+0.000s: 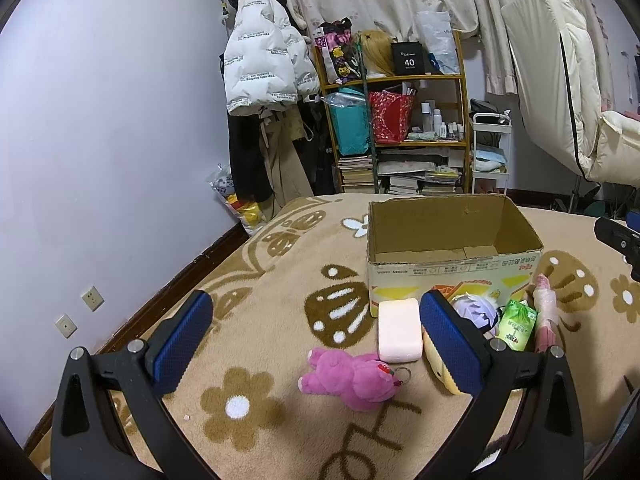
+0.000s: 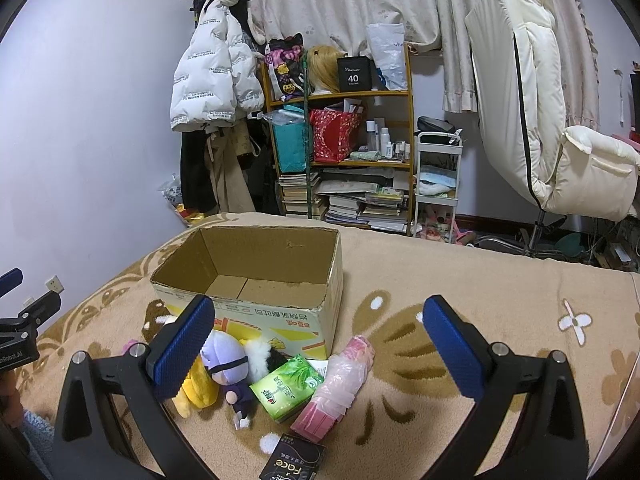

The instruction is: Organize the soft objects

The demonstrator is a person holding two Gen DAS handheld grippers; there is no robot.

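Pink plush bear [image 1: 352, 378] shows only from the left; black packet [image 2: 294, 460] only right; both grippers' fingers spread, empty.

Even, soft indoor light fills both views, fairly bright, with no hard glare anywhere. The purple wall [image 1: 120, 120] reads smooth and flat, shading darker toward the corners. Shadows are faint: just a soft smudge under the pink plush bear [image 1: 352, 378] on the blanket [image 2: 500, 280]. Focus holds sharp from the near items to the shelf [image 2: 344, 152]. Fisheye bending is strong at the rims, the curtains [image 2: 360, 4] bow, and black vignette fills every corner.
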